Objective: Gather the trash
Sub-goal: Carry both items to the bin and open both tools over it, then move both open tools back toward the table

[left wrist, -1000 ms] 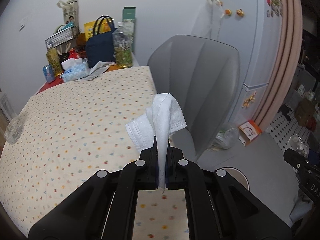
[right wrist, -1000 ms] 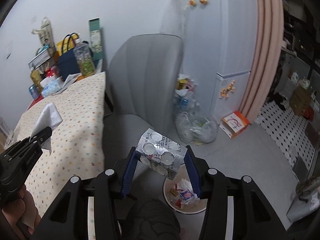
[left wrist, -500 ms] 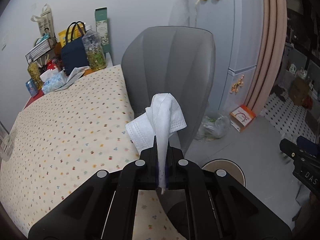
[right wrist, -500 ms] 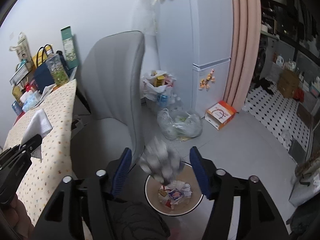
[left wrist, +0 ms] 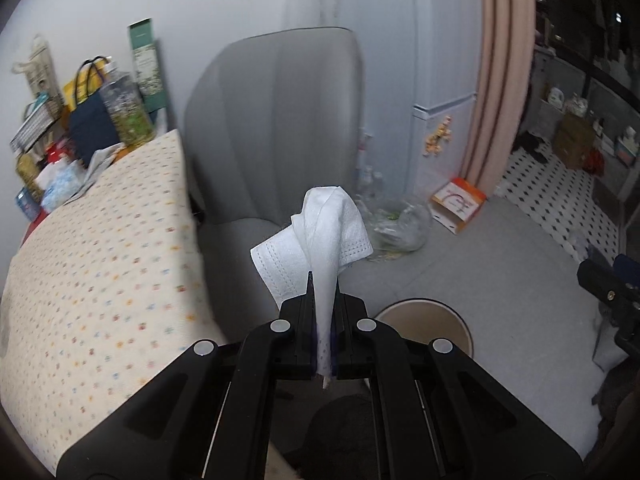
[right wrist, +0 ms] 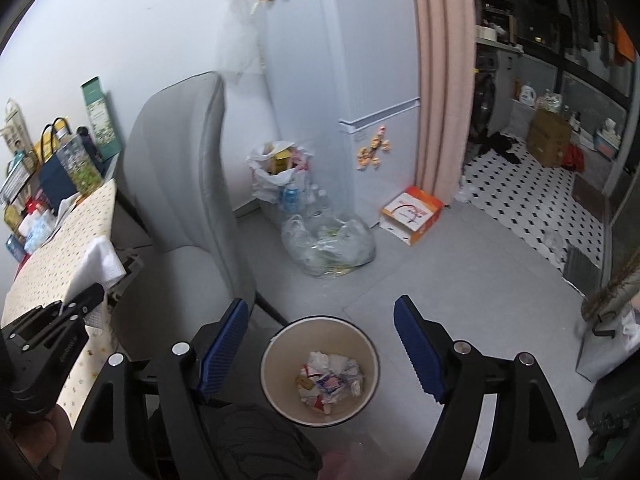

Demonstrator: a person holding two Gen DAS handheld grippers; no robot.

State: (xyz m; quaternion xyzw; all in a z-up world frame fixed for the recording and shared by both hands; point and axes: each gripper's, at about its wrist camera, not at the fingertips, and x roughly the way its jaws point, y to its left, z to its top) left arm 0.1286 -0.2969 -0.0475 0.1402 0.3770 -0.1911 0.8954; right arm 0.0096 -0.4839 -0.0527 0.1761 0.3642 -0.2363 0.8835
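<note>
Left gripper (left wrist: 323, 280) clamps white tissue (left wrist: 320, 232), held beside chair (left wrist: 276, 128) past surface (left wrist: 100, 264) edge. Right gripper (right wrist: 322, 320) gapes wide, empty, over bin (right wrist: 320, 372) (crumpled trash inside) on floor (right wrist: 460, 272).

Both views are evenly lit by soft, cool indoor light, with no hard glare. The wall (left wrist: 224, 4) beyond the fingers reads pale blue-white. The far right room (right wrist: 560, 80) is much dimmer, sinking into near black. Shadows are faint and diffuse; the deepest lies under the fingers at the bottom edge. Fisheye distortion bends the curtain (right wrist: 444, 80) and fridge (right wrist: 360, 60) edges, and dark vignetting rounds all corners. In the left view, motion blur smears the worktop (left wrist: 100, 240) dots and the chair (left wrist: 276, 120) left of the fingers; the tissue (left wrist: 320, 232) between the fingers stays sharp. The right view is crisper; the bin (right wrist: 320, 372) between its fingers is clear.
</note>
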